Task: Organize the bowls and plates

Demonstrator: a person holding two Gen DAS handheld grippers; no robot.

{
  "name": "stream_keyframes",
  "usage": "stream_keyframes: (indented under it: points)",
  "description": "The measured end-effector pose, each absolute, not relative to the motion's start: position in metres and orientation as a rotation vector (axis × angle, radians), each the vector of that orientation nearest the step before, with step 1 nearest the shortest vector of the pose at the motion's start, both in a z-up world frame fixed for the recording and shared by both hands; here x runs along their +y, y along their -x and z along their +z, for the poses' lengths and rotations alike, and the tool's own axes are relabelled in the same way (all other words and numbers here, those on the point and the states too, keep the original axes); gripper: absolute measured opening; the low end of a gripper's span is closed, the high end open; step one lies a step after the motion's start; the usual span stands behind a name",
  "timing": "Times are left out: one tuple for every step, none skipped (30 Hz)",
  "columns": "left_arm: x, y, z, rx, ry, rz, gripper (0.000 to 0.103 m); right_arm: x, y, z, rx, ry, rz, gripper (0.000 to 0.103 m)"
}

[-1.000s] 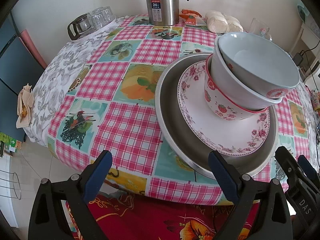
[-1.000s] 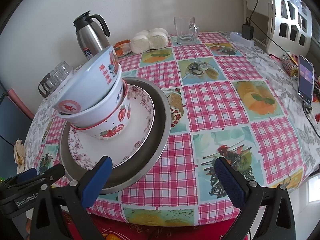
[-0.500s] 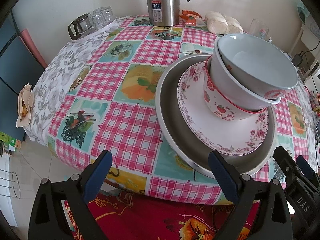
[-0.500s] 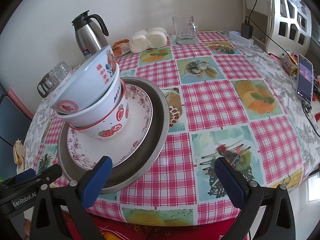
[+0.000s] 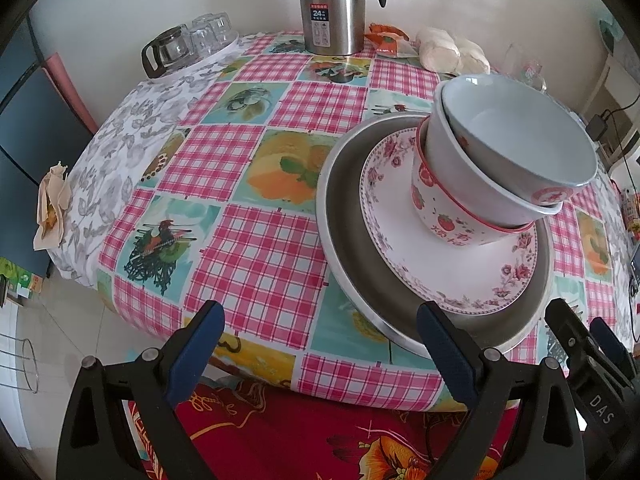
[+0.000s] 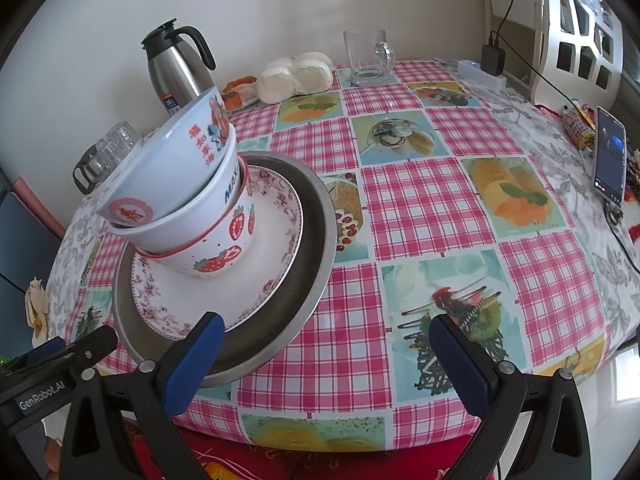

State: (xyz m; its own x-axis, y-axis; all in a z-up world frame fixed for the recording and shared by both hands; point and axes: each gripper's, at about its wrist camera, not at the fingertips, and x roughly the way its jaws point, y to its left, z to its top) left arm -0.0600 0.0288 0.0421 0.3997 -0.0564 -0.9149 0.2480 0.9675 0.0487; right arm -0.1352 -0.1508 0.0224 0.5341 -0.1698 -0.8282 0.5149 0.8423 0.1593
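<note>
A stack stands near the table's front edge: a steel pan (image 5: 344, 236) (image 6: 316, 236) holds a floral plate (image 5: 452, 276) (image 6: 272, 248), and on it sit a strawberry bowl (image 5: 440, 212) (image 6: 224, 256), a white bowl (image 6: 200, 208) and a tilted pale-blue bowl (image 5: 520, 140) (image 6: 172, 164). My left gripper (image 5: 320, 344) is open at the table's edge, its right finger in front of the pan's near rim. My right gripper (image 6: 328, 348) is open too, its left finger before the pan's rim. Neither holds anything.
At the back stand a steel thermos (image 5: 332, 4) (image 6: 176, 72), a tray of glasses (image 5: 188, 48), bagged buns (image 6: 296, 76) and a glass mug (image 6: 368, 56). A phone (image 6: 610, 156) and charger cables lie at the right edge. A red floral cloth (image 5: 320, 440) lies below the table edge.
Both grippers have drawn back a little from the table; the stack looks slightly farther off. Nothing on the table has moved.
</note>
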Motion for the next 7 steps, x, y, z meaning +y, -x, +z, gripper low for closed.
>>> stream_keyframes:
  points:
    - [0.0294, 0.0601, 0.0426, 1.143, -0.185, -0.19, 0.097, -0.1508, 0.1353, 0.0223, 0.924, -0.414, -0.422, 0.103]
    - [0.0298, 0.0603, 0.043, 1.141, -0.184, -0.188, 0.097, -0.1508, 0.1356, 0.0222, 0.924, -0.415, -0.422, 0.103]
    - [0.0301, 0.0604, 0.0431, 1.141, -0.183, -0.187, 0.097, -0.1511, 0.1352, 0.0224, 0.925, -0.415, -0.424, 0.103]
    - [0.03, 0.0604, 0.0432, 1.141, -0.183, -0.187, 0.097, -0.1509, 0.1351, 0.0225, 0.926, -0.415, -0.424, 0.103]
    - [0.0301, 0.0603, 0.0432, 1.141, -0.182, -0.188, 0.097, -0.1507, 0.1356, 0.0225, 0.926, -0.415, -0.424, 0.103]
    - [0.0302, 0.0602, 0.0433, 1.143, -0.182, -0.19, 0.097, -0.151, 0.135, 0.0227, 0.926, -0.415, -0.424, 0.103]
    - [0.03, 0.0601, 0.0431, 1.145, -0.181, -0.192, 0.097, -0.151, 0.1349, 0.0227, 0.926, -0.415, -0.424, 0.103]
